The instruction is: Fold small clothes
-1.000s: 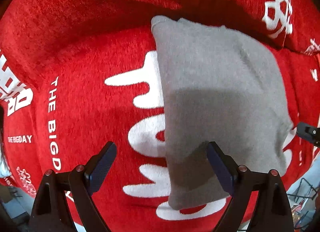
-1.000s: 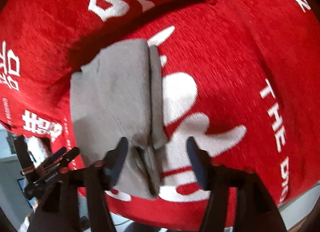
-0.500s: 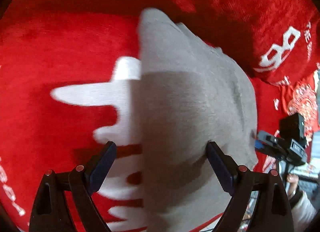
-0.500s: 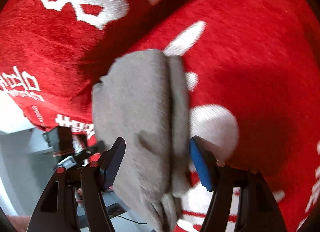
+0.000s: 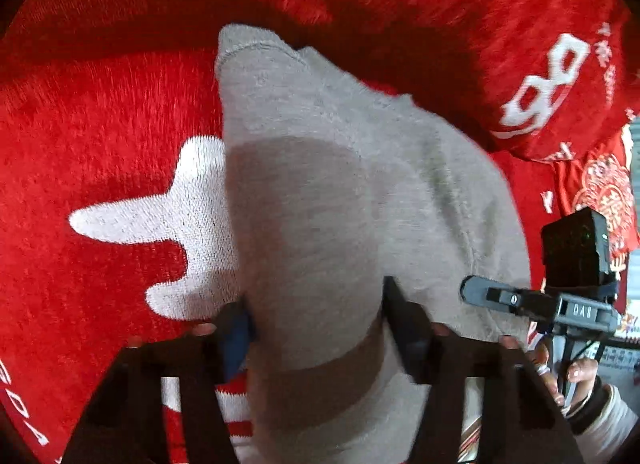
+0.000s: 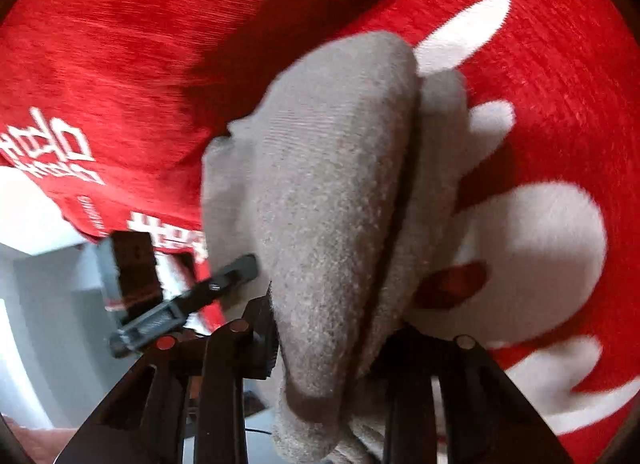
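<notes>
A folded grey garment (image 5: 328,192) lies on a red blanket with white lettering (image 5: 100,136). My left gripper (image 5: 316,324) has closed in on the garment's near left edge, its fingers pressing the cloth from both sides. In the right wrist view the same garment (image 6: 340,192) rises in a bunched fold between my right gripper's fingers, and my right gripper (image 6: 332,348) is shut on its near right edge. The right gripper also shows at the right of the left wrist view (image 5: 560,304), and the left gripper at the left of the right wrist view (image 6: 180,296).
The red blanket (image 6: 560,84) covers the whole surface, with a raised fold at the back (image 5: 520,44). The surface's edge and a pale floor (image 6: 40,304) show at lower left in the right wrist view. A person's hand (image 5: 576,380) holds the right gripper.
Both grippers moved in onto the garment's near edge and closed from wide open. The cloth now bunches up between the right fingers.
</notes>
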